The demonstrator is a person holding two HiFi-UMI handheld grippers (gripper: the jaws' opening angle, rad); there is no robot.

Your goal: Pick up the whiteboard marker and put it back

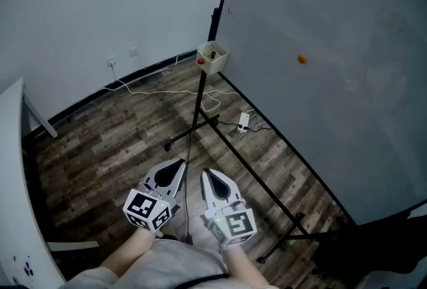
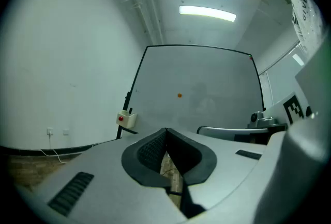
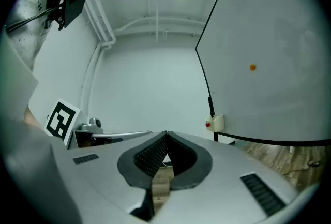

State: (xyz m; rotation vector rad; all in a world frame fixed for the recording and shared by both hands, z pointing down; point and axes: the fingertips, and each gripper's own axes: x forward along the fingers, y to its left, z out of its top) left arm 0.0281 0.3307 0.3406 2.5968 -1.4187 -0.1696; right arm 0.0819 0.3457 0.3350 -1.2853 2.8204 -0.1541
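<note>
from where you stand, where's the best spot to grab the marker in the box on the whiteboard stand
Grip the marker by its top end, the only part showing above the box rim, and come straight down from above. It appears to stand upright inside, so the walls block a sideways approach.

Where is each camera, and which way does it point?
Head view: on the person's head, steeply down at wood floor, whiteboard, left gripper, right gripper and forearms.
Left gripper view: on the left gripper, along its shut jaws toward the whiteboard; right gripper at right.
Right gripper view: on the right gripper, toward wall and whiteboard edge; left gripper at left.
All share the orange dot and holder box.
</note>
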